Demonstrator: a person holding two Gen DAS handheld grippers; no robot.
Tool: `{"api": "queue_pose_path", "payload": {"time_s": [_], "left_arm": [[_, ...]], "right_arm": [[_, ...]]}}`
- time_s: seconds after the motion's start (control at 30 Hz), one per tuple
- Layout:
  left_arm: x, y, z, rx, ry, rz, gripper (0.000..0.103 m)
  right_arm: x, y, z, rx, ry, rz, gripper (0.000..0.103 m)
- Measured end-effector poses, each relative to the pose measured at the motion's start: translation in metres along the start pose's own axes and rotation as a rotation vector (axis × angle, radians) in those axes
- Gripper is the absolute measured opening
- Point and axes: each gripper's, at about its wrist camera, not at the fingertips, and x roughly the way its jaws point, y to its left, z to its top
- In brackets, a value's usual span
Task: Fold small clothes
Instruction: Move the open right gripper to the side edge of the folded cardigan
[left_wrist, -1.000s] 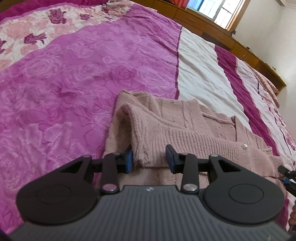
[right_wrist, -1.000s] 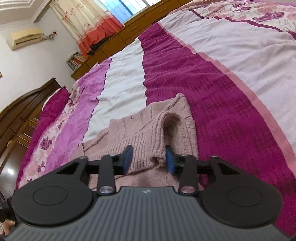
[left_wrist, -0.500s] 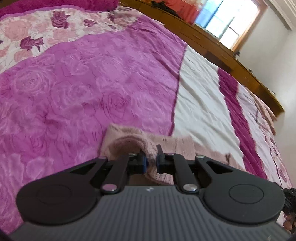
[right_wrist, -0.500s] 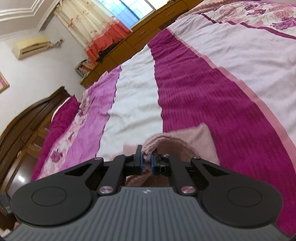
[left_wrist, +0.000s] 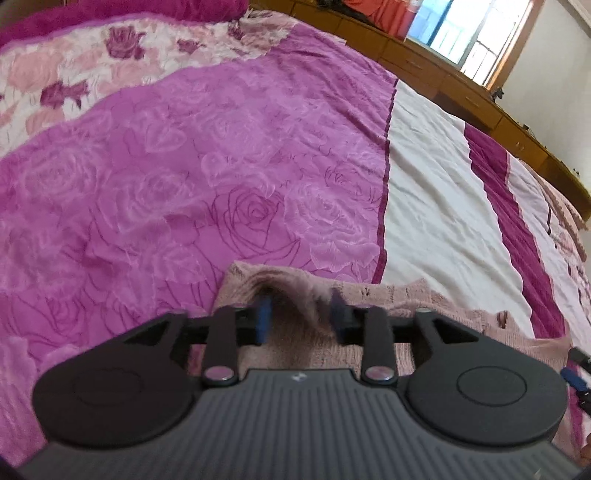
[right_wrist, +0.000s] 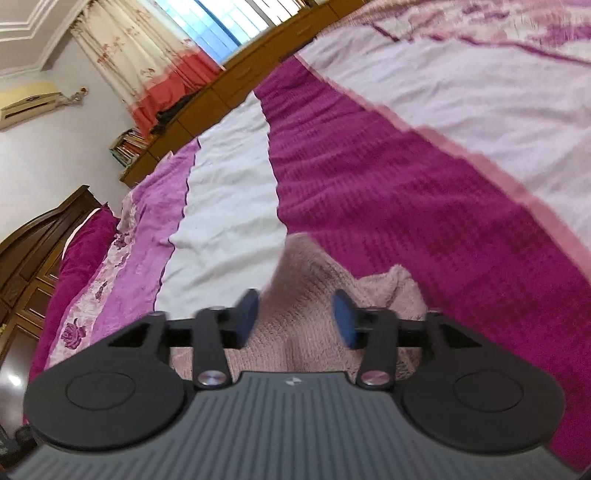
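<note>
A dusty-pink knitted cardigan (left_wrist: 443, 314) lies on the bed, partly hidden under both grippers. My left gripper (left_wrist: 299, 317) is open, its blue-padded fingers (left_wrist: 263, 317) standing on either side of a raised fold of the cardigan's left edge. In the right wrist view the cardigan (right_wrist: 310, 295) bulges up between the fingers (right_wrist: 343, 321) of my right gripper (right_wrist: 295, 317), which is open too. The knit sits between the jaws without being pinched. The tip of the right gripper (left_wrist: 576, 376) shows at the right edge of the left wrist view.
The bedspread has magenta rose-patterned (left_wrist: 184, 184), white (left_wrist: 436, 206) and dark magenta (right_wrist: 424, 206) stripes. A long wooden cabinet (left_wrist: 461, 92) runs along the far side under a window. A dark wooden headboard (right_wrist: 33, 251) and curtains (right_wrist: 147, 70) show in the right wrist view.
Both grippers were shut on folds of the cardigan half a second ago and have opened, letting the knit go. The cardigan's edges have come down onto the bed.
</note>
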Motion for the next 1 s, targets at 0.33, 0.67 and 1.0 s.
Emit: {"api": "queue_pose_path", "payload": {"time_s": [0.33,0.67,1.0], "left_arm": [[-0.025,0.006,-0.003,0.026,-0.009,0.005,0.045],[-0.044,0.006,-0.029,0.104,0.056,0.029,0.045],[-0.073,-0.001,-0.048,0.156,0.102,0.052,0.045]], "right_arm": [[-0.040,0.007,-0.017,-0.108,-0.013,0.024,0.061],[-0.096,0.009,-0.058,-0.213,-0.013,-0.001,0.063],[-0.120,0.002,-0.076,-0.219,0.009,-0.025,0.066]]}}
